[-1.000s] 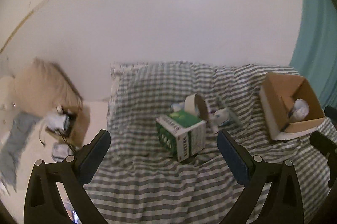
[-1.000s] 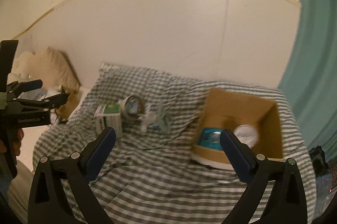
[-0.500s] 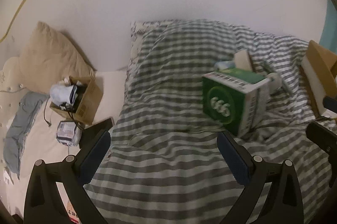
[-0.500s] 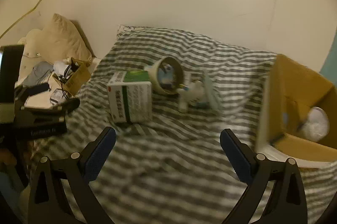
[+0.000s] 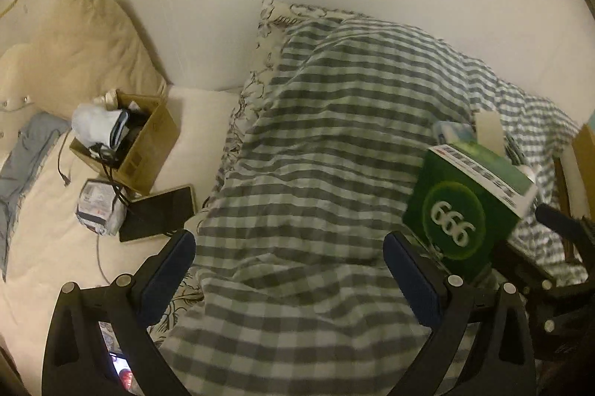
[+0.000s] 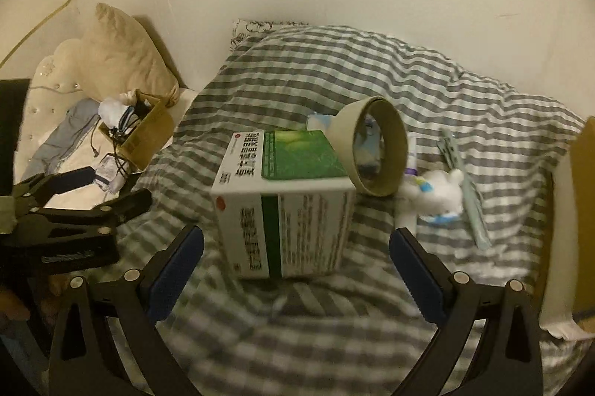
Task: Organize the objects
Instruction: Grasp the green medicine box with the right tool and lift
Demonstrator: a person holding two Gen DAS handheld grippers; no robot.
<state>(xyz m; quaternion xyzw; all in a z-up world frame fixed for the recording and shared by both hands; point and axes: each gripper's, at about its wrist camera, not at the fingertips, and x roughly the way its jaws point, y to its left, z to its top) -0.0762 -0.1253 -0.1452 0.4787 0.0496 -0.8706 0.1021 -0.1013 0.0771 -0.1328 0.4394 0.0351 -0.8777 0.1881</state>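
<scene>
A green and white carton (image 6: 284,200) marked 666 stands on the grey checked blanket (image 6: 372,68). It also shows at the right of the left wrist view (image 5: 465,206). A brown tape roll (image 6: 377,152) leans behind it, with a small white plush toy (image 6: 437,195) and a pale blue flat pack (image 6: 465,187) to its right. My right gripper (image 6: 296,269) is open, its jaws either side of the carton, just short of it. My left gripper (image 5: 288,278) is open and empty over bare blanket, left of the carton.
A large cardboard box (image 6: 582,210) stands at the right edge. A small cardboard box (image 5: 128,139) full of cables and cloth sits on the cream sheet at left, by a dark tablet (image 5: 158,219), a wrapped packet (image 5: 96,210) and a beige pillow (image 5: 89,46).
Both grippers have moved in and to the left, closer to the bed. The carton now fills the middle of the right wrist view. The large cardboard box has slid to the right edge.
</scene>
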